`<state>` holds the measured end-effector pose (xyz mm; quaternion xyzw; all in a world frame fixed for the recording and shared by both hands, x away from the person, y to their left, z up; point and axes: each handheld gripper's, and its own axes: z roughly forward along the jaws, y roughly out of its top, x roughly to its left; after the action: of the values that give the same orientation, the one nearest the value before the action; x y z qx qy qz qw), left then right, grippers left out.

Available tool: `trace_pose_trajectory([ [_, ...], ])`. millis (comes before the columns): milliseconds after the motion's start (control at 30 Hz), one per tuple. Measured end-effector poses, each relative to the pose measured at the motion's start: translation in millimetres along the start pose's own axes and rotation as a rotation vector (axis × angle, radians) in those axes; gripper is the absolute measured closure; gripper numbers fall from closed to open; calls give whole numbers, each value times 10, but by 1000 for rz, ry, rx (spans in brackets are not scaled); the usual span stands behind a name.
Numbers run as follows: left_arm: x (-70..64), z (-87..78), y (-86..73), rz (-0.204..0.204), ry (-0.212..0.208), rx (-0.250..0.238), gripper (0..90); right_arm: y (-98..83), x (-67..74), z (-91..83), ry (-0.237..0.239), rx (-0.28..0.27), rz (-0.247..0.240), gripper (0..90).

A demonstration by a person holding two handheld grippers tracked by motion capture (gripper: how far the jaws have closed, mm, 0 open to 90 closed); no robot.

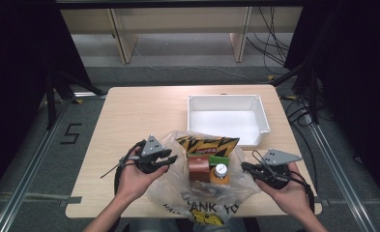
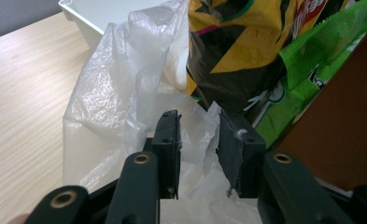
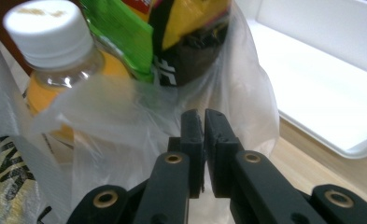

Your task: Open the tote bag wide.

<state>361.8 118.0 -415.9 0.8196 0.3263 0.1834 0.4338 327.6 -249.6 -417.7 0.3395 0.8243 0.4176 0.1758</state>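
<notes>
The thin clear plastic bag (image 1: 204, 193) sits at the near middle of the wooden table (image 1: 129, 111), holding a yellow-and-black snack packet (image 1: 208, 144), a brown carton (image 1: 197, 168) and an orange drink bottle (image 1: 220, 175). The right gripper (image 3: 203, 122) is clamped on the bag's right edge. The left gripper (image 2: 197, 128) stands half open around film on the left edge, not yet pinching. If the film slips out, a lift by one edge would likely tip the contents out — short of the white plastic tray (image 1: 226, 104) on the far right.

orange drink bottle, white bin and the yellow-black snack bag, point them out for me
orange drink bottle (image 3: 48, 30), right gripper view, on its white cap
white bin (image 1: 226, 102), high view, on its far wall
yellow-black snack bag (image 2: 232, 42), left gripper view, on its printed front
</notes>
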Motion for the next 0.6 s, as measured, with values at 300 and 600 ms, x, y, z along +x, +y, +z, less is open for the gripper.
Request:
trace_pose_trajectory([
  [300, -36, -1, -15, -6, -4, -5, 710, 266, 108, -241, 28, -157, -33, 859],
  [600, -52, 36, -82, 29, -27, 29, 766, 102, 115, 11, 94, 13, -18, 859],
])
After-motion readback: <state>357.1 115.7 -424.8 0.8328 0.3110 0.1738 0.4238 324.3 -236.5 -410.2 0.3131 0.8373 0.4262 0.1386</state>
